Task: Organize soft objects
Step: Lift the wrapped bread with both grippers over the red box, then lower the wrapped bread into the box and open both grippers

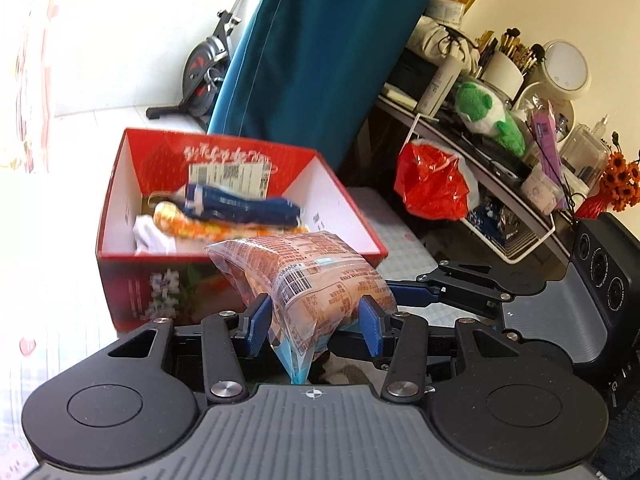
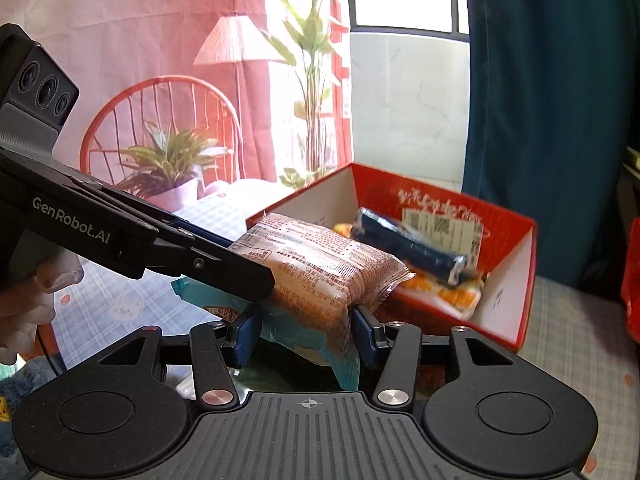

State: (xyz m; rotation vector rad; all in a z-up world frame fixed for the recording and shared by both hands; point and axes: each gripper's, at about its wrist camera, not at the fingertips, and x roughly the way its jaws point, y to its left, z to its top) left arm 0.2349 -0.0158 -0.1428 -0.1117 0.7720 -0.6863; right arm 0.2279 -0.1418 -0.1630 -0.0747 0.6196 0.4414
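Observation:
Both grippers hold one puffy orange snack packet [image 1: 316, 280] with printed text, also in the right wrist view [image 2: 320, 268]. My left gripper [image 1: 314, 320] is shut on it, blue pads pressing each side. My right gripper [image 2: 306, 326] is shut on it too, with the left gripper's arm [image 2: 120, 236] crossing in from the left. The packet hangs in front of an open red box [image 1: 132, 184], also in the right wrist view [image 2: 516, 280]. The box holds a dark blue roll [image 1: 244, 206], an orange-and-white soft thing [image 1: 180, 222] and a white cloth.
A cluttered shelf [image 1: 496, 168] on the right carries a green plush toy [image 1: 492, 116], bottles and brushes. A red plastic bag [image 1: 432, 180] hangs from it. A teal curtain [image 1: 320, 48] hangs behind the box. A checked cloth [image 2: 132, 296] covers the surface.

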